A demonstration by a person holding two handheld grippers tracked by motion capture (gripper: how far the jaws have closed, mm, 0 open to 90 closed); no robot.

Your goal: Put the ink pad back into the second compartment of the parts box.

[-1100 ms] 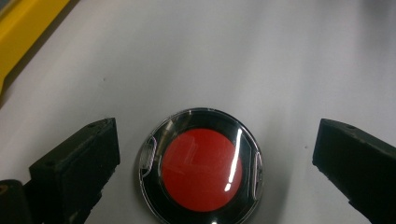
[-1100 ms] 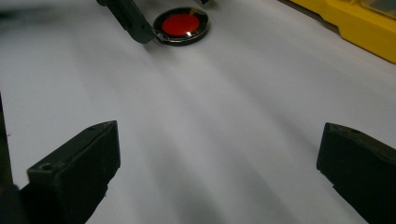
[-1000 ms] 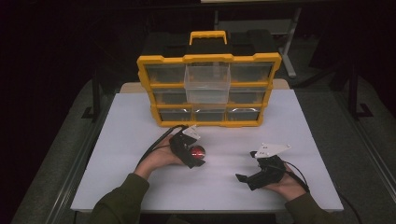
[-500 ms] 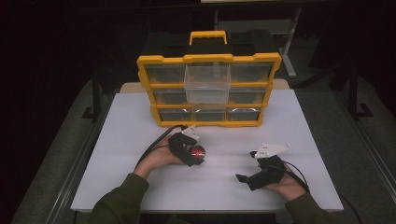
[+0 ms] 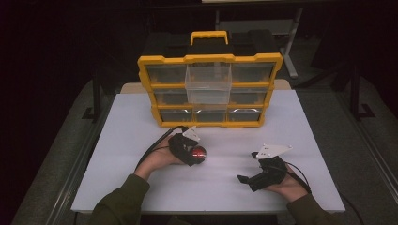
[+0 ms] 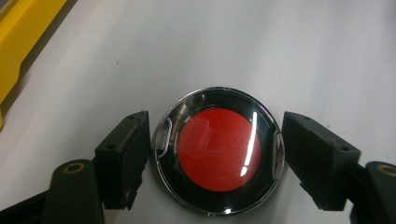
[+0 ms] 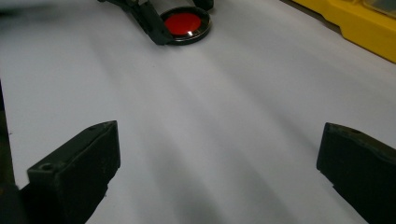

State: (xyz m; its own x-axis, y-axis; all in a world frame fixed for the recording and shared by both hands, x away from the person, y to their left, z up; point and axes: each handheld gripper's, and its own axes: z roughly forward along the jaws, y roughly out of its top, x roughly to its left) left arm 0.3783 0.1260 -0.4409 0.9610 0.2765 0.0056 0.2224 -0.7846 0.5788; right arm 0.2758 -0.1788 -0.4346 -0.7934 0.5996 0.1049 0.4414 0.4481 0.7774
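- A round red disc (image 6: pixel 219 150) with a black ring and a clear glossy rim lies flat on the white table (image 5: pixel 117 154), directly between the fingers (image 6: pixel 123 158) of the left gripper (image 5: pixel 190 151).
- Those jaws have just been closing on the disc: the left-hand pad sits against the clear rim, the right-hand pad is at the rim's other edge, and whether that one presses cannot be told. The disc rests on the table, not lifted.
- Beyond the left fingertips and off to one side stands a yellow organiser box (image 5: pixel 210 89) with clear drawers and a handle on top; its yellow edge shows at the corner of the left gripper view, near but apart from the disc.
- One clear drawer (image 5: pixel 208 84) in the top row is pulled out past the box front.
- Nothing lies between the fingers and the disc, and nothing blocks the bare table between disc and box.
- The right gripper (image 5: pixel 253 176) rests low on the table, well apart from the disc, its jaws spread wide with only bare table between them; the disc lies far ahead of its fingertips.
- Against the earlier high view, both hands, the box and the disc sit in the same places; only the left jaws have narrowed.
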